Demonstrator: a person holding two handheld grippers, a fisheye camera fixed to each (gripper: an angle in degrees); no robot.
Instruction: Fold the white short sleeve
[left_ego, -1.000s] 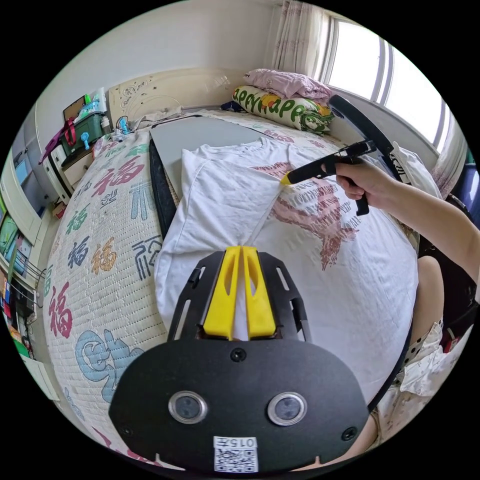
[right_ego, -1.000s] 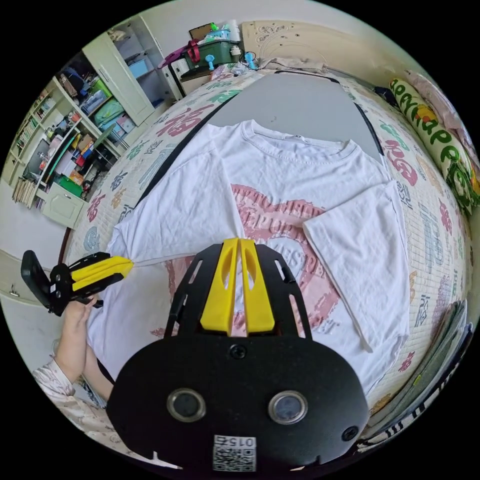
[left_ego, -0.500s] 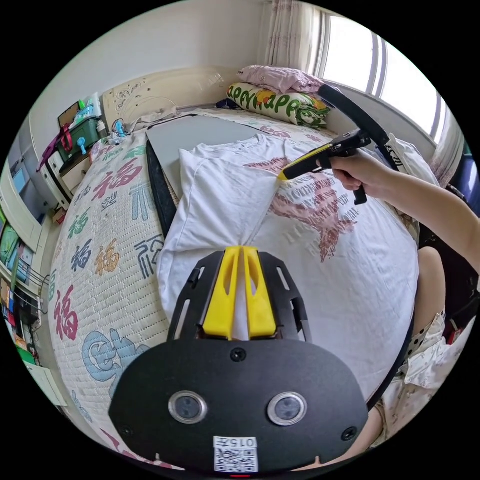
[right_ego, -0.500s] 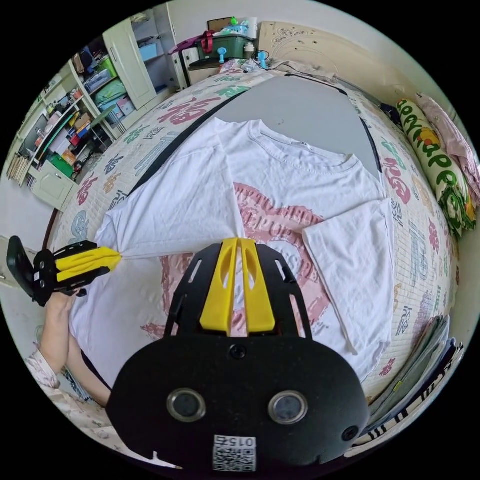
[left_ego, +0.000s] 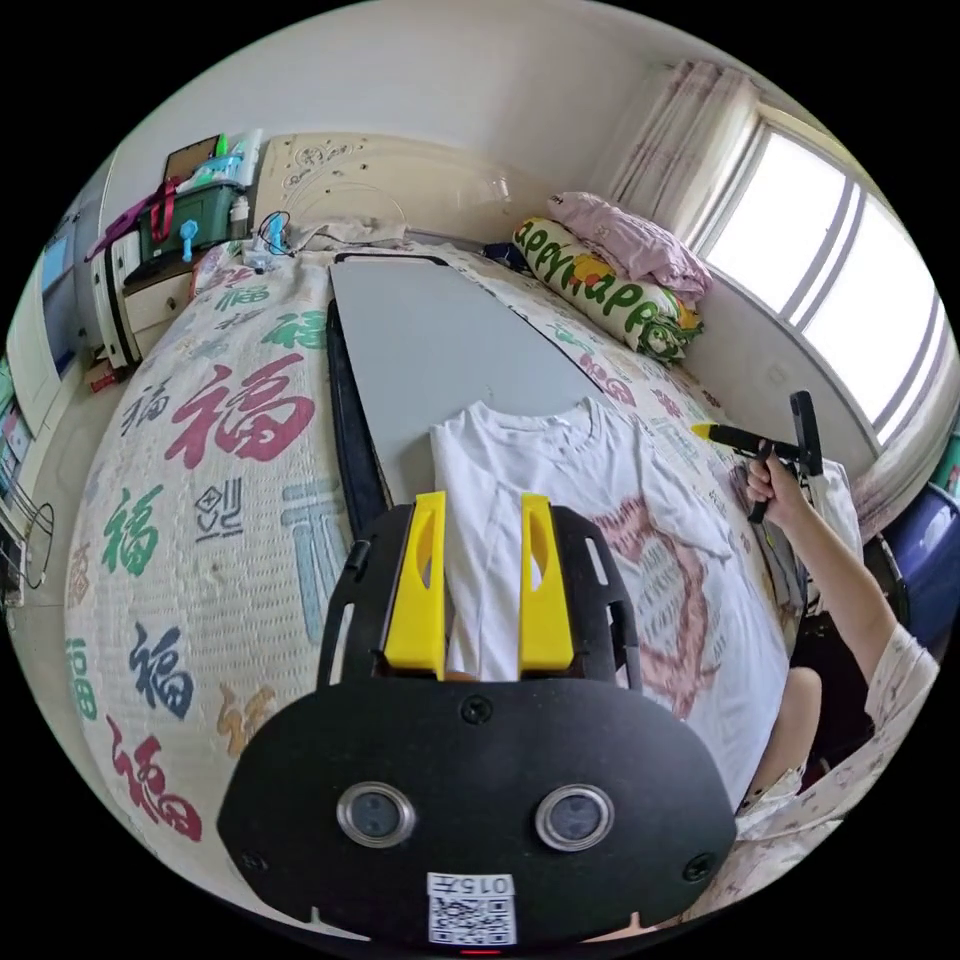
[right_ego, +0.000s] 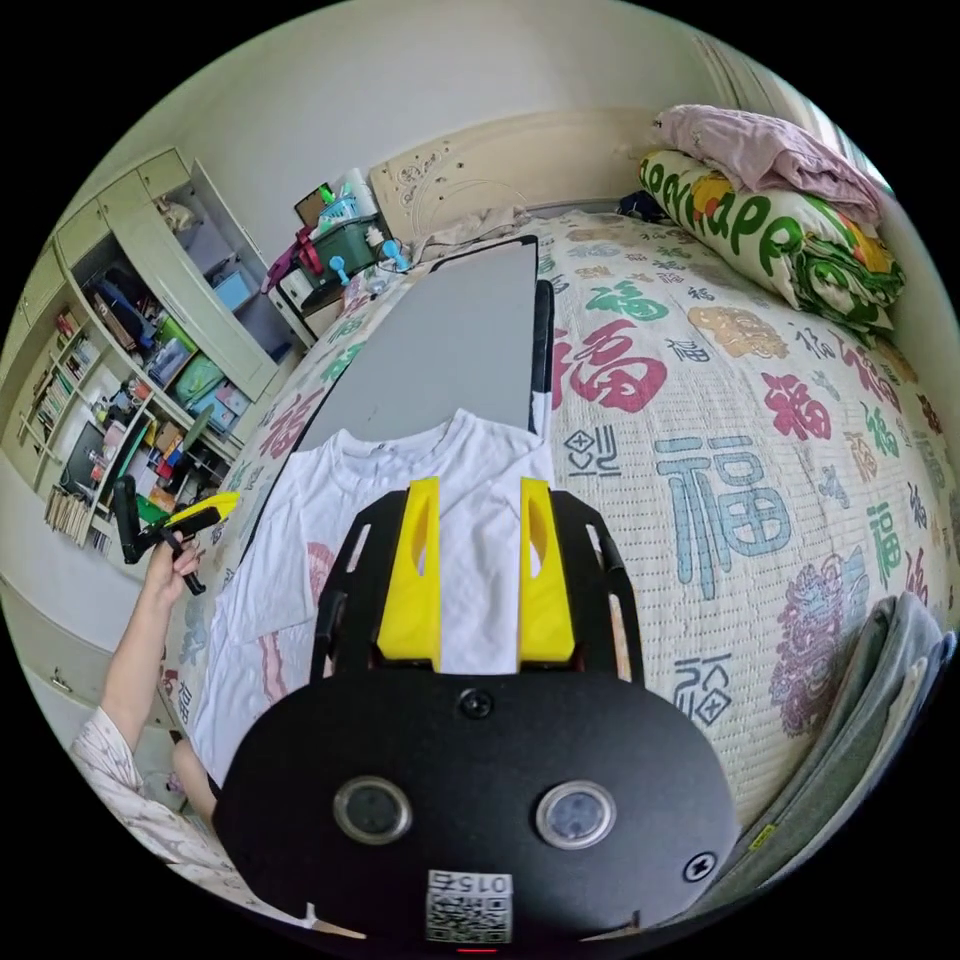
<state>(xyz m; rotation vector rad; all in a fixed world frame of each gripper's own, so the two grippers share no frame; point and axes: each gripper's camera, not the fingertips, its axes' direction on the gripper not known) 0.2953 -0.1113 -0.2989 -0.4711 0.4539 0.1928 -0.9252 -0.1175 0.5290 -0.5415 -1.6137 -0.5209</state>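
Across the bed in the left gripper view, your left gripper (left_ego: 480, 580) hangs over the near side of the white shirt (left_ego: 560, 500), its yellow jaws spread wide with nothing between them but the cloth lying below. The shirt lies flat, collar toward the headboard, its upper part on the grey board (left_ego: 430, 340) and both sleeves folded in over the printed front. Beyond the shirt's left edge you have bare quilt (left_ego: 200, 450) open all the way to the bed's side. At the far right your hand (left_ego: 775, 490) holds the right gripper (left_ego: 705, 432) raised near the window wall, well apart from the shirt; you cannot tell from here how far its jaws stand apart. A rolled blanket (left_ego: 610, 290) lies against that wall. On the bedside cabinet a green bin (left_ego: 195, 215) stands with bottles and boxes on top of it.

From the right gripper view, your right gripper (right_ego: 478, 570) also has its jaws wide apart and holds nothing, above the shirt's (right_ego: 480, 480) folded right edge. Open quilt (right_ego: 750, 470) runs to the right of that edge. The left gripper (right_ego: 225, 505) shows small at the left, off the cloth. Shelves (right_ego: 130, 400) behind it are packed with boxes and books.
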